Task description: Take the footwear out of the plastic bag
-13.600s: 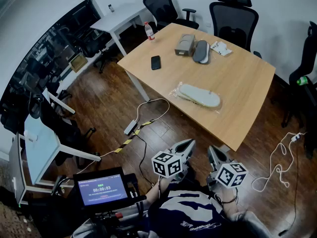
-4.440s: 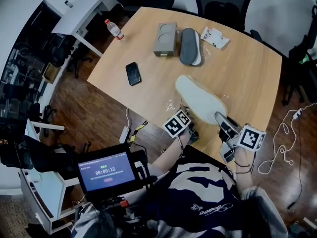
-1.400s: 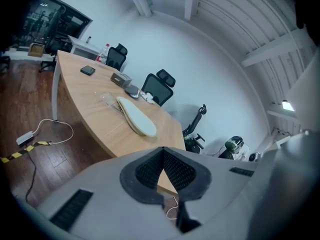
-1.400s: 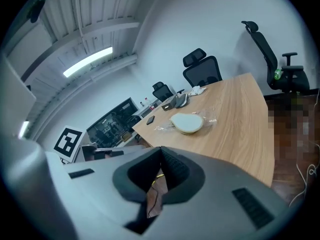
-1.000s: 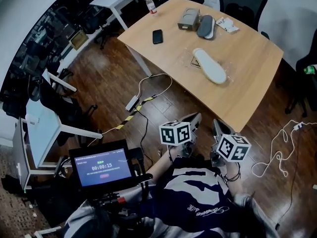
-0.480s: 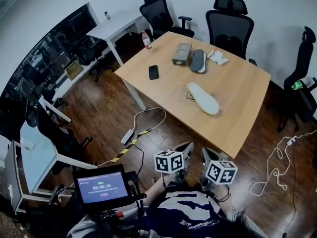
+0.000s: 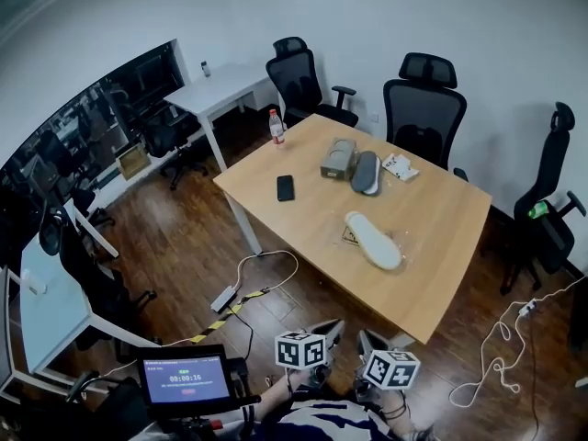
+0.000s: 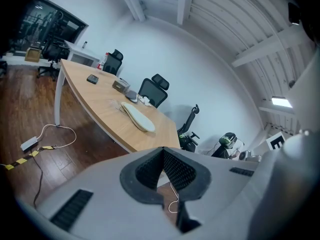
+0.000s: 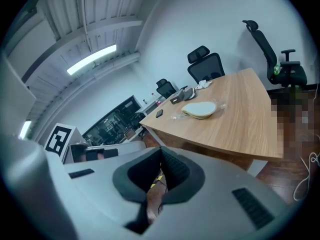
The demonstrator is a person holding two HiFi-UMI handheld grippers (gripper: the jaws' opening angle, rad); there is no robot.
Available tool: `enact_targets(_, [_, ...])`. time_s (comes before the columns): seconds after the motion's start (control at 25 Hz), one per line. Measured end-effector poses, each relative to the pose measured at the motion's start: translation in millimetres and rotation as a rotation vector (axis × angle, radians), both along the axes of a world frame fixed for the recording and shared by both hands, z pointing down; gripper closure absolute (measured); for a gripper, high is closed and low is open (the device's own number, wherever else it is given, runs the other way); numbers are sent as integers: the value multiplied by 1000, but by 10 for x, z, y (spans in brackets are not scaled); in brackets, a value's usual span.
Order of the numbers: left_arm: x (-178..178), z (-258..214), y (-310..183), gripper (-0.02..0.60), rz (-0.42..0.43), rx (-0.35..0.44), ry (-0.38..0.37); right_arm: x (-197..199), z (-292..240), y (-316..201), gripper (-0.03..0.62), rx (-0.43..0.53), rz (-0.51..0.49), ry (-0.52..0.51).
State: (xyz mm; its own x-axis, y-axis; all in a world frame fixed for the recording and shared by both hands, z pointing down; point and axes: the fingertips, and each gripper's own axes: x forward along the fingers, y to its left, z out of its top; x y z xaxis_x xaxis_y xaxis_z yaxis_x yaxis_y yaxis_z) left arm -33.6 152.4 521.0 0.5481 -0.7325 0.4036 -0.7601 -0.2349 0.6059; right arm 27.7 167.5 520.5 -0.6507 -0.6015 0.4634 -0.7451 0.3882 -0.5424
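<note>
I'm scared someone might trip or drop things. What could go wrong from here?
The white power strip and cable lie on the floor beside the wooden table; feet could catch them. The pale flat slipper rests by the loose clear plastic bag, so a careless nudge might slide both.

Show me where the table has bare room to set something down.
Widest bare patch: right end of the table, between the pale slipper and the right edge. Another lies between the phone and that slipper, along the near edge. Crowded at the far side: box, dark slipper and packet sit close together; bottle at the far left corner.
</note>
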Motion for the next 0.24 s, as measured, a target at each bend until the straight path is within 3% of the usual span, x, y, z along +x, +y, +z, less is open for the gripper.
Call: enact_targets(0.24, [-60,-15,39,578,16,-8,1,-109,-1,42,605,-2,-4,9])
